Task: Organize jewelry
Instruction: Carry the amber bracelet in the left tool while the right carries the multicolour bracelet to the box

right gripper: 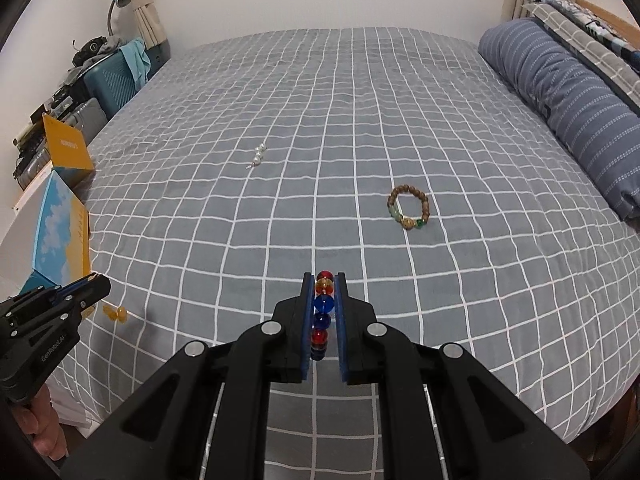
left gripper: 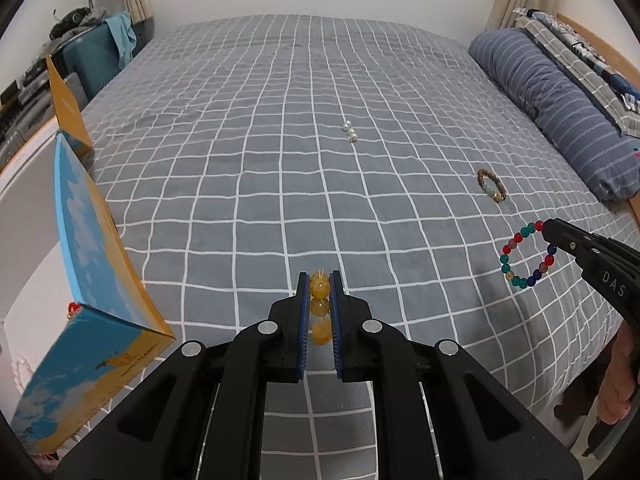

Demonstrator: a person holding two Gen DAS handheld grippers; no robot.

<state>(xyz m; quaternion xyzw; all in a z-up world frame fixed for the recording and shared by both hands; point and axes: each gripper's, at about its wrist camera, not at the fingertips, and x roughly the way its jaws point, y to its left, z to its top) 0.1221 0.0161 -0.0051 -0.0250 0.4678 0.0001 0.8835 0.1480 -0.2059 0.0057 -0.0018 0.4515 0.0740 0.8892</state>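
A yellow bead bracelet (left gripper: 320, 308) is being gripped between the blue pads of the left tongs (left gripper: 320, 286), which are closed on it; several beads are seen hanging below the tips in the right wrist view, clear of the bed (left gripper: 280, 160). A multicoloured bead bracelet (right gripper: 322, 312) is being clamped in the right tongs (right gripper: 323, 280), likewise closed on the beads, with the rest of its loop dangling free above the checked cover. Both pieces are being held by a short run of beads, judged to be so that the strings are not strained and the loops can swing clear.

A brown bead bracelet (right gripper: 408, 210) and a short string of pearls (right gripper: 258, 156) are being left lying on the bed, well apart. A blue and yellow box (left gripper: 92, 280) is standing open at the bed's left edge, just beside the left tongs, and is judged to be the intended receptacle. Two pieces are thus being carried; two are not yet collected.
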